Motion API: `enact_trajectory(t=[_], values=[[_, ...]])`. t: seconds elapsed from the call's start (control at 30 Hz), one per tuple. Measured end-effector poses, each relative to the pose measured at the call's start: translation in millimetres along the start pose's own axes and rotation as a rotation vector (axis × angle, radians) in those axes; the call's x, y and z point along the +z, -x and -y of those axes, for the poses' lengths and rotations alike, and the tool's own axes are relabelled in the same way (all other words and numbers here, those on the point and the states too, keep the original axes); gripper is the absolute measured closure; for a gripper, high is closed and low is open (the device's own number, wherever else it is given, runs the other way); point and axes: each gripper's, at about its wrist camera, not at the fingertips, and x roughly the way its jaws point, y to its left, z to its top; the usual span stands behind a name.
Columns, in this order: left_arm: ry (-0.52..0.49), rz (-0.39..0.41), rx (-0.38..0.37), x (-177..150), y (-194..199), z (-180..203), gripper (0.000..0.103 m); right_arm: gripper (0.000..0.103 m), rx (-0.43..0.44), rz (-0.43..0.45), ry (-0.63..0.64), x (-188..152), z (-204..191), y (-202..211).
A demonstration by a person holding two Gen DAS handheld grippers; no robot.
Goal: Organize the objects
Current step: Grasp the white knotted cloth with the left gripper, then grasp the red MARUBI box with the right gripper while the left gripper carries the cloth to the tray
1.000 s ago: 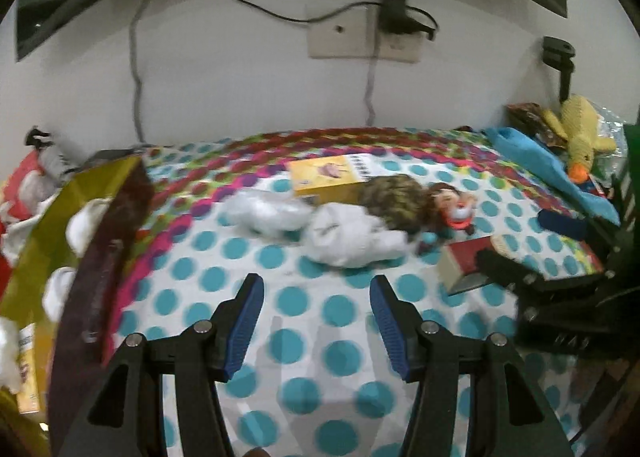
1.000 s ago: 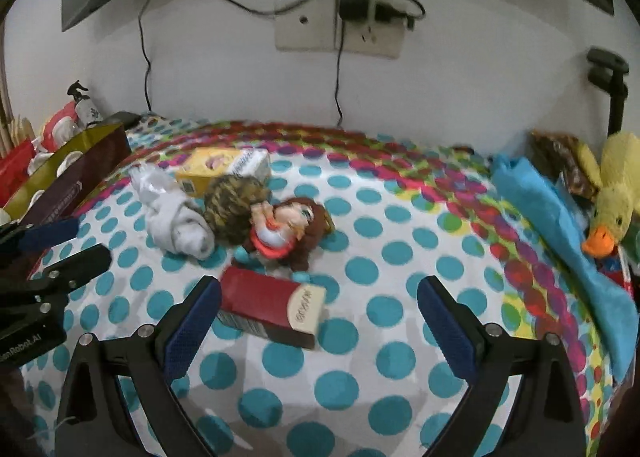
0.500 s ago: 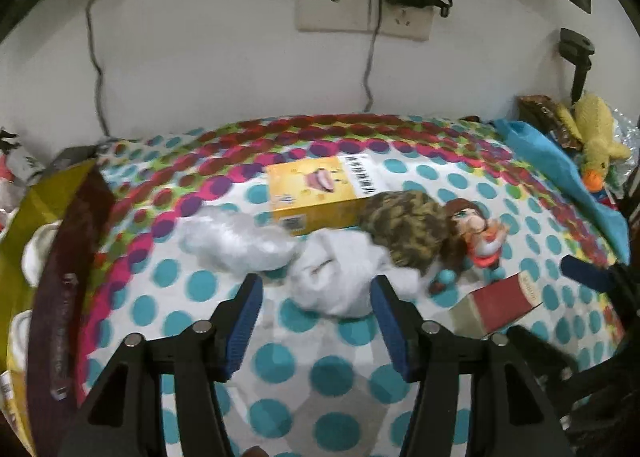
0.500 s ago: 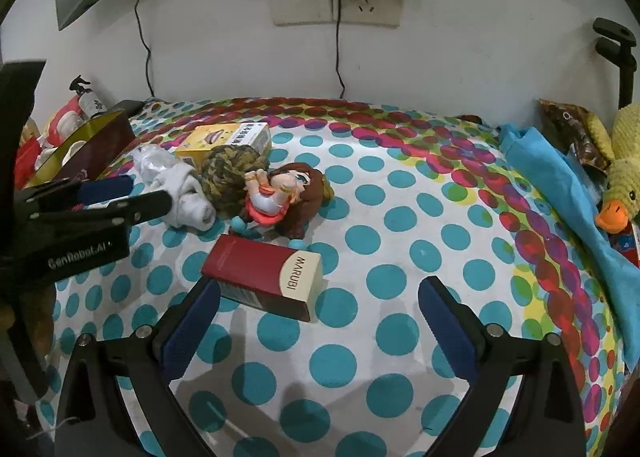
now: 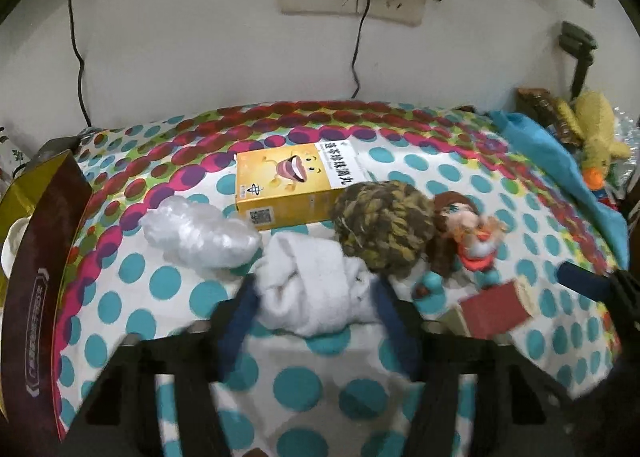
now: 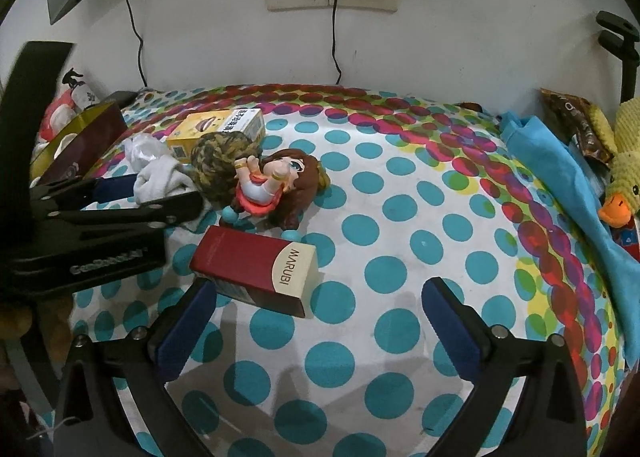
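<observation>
While the left gripper (image 5: 314, 297) is closing its jaws around the rolled-up white cloth bundle (image 5: 316, 289) on the polka-dot bedsheet (image 5: 420, 161), blur keeps me from telling whether the pads press it yet. Over on the right wrist view, the right gripper (image 6: 320, 301) sits wide apart and empty, its left pad just beside the dark red MARUBI carton (image 6: 256, 269).

Surface: bench under a polka-dot cloth (image 6: 400, 217)
Between left claw (image 5: 314, 297) pads: white cloth bundle (image 5: 316, 289)
Beyond it: yellow box (image 5: 288, 185), yarn ball (image 5: 384, 225), doll (image 5: 460, 233)
By right claw (image 6: 316, 301) left pad: maroon box (image 6: 248, 265)
Far right: blue cloth (image 6: 560, 177)
</observation>
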Motion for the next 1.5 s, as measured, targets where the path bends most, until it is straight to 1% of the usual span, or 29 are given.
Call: enact_trajectory(t=[0.07, 0.17, 0.27, 0.3, 0.37, 0.47, 0.53, 0.6, 0.67, 0.7, 0.77, 0.83, 0.87, 0.9, 1.0, 1.03, 1.17, 1.3, 1.4, 1.5], values=[[0.023, 0.026, 0.007, -8, 17, -6, 0.053, 0.001, -0.001, -0.002, 0.005, 0, 0, -1], [0.053, 0.061, -0.011, -20, 37, -14, 0.054, 0.001, -0.012, 0.006, 0.016, 0, -2, 1], [0.022, 0.086, -0.01, -21, 47, -14, 0.054, 0.001, -0.047, 0.001, 0.035, 0, -6, 0], [0.01, 0.099, 0.008, -22, 54, -13, 0.056, 0.001, -0.045, 0.0, 0.045, 0, -8, 0], [-0.004, 0.112, 0.037, -27, 69, -11, 0.057, 0.0, -0.054, 0.023, 0.061, -1, -12, 4], [0.027, 0.129, 0.011, -46, 93, -18, 0.057, 0.002, -0.053, 0.03, 0.079, -1, -17, 4], [0.054, 0.125, 0.03, -62, 104, -25, 0.057, 0.012, -0.068, 0.02, 0.095, 1, -23, 1], [0.082, 0.112, 0.044, -72, 108, -32, 0.057, 0.042, -0.072, 0.015, 0.083, 3, -27, -2], [0.087, 0.11, 0.06, -81, 111, -37, 0.057, 0.054, -0.03, -0.014, 0.05, 5, -28, -8], [0.083, 0.112, 0.071, -85, 112, -39, 0.057, 0.054, -0.019, -0.036, 0.034, 5, -30, -13], [0.086, 0.113, 0.069, -89, 112, -44, 0.057, 0.054, -0.026, -0.03, 0.031, 7, -35, -14], [0.098, 0.112, 0.063, -90, 112, -47, 0.057, 0.051, -0.024, -0.033, 0.032, 6, -41, -15], [0.101, 0.116, 0.06, -89, 112, -48, 0.057, 0.053, -0.027, -0.038, 0.037, 6, -44, -17], [0.104, 0.121, 0.056, -88, 112, -48, 0.057, 0.063, -0.027, -0.033, 0.045, 6, -47, -17], [0.096, 0.121, 0.04, -90, 113, -46, 0.057, 0.068, -0.033, -0.02, 0.064, 5, -52, -14], [0.093, 0.122, 0.042, -92, 114, -47, 0.057, 0.068, -0.032, -0.009, 0.069, 4, -52, -12], [0.098, 0.134, 0.057, -92, 118, -48, 0.057, 0.076, -0.023, 0.043, 0.07, 1, -56, 1], [0.114, 0.15, 0.089, -89, 121, -55, 0.057, 0.076, -0.028, 0.077, 0.098, 0, -69, 7], [0.128, 0.153, 0.111, -88, 123, -63, 0.057, 0.076, -0.03, 0.099, 0.154, -1, -87, 11], [0.134, 0.188, 0.146, -86, 131, -70, 0.057, 0.076, -0.018, 0.118, 0.162, -2, -100, 14]])
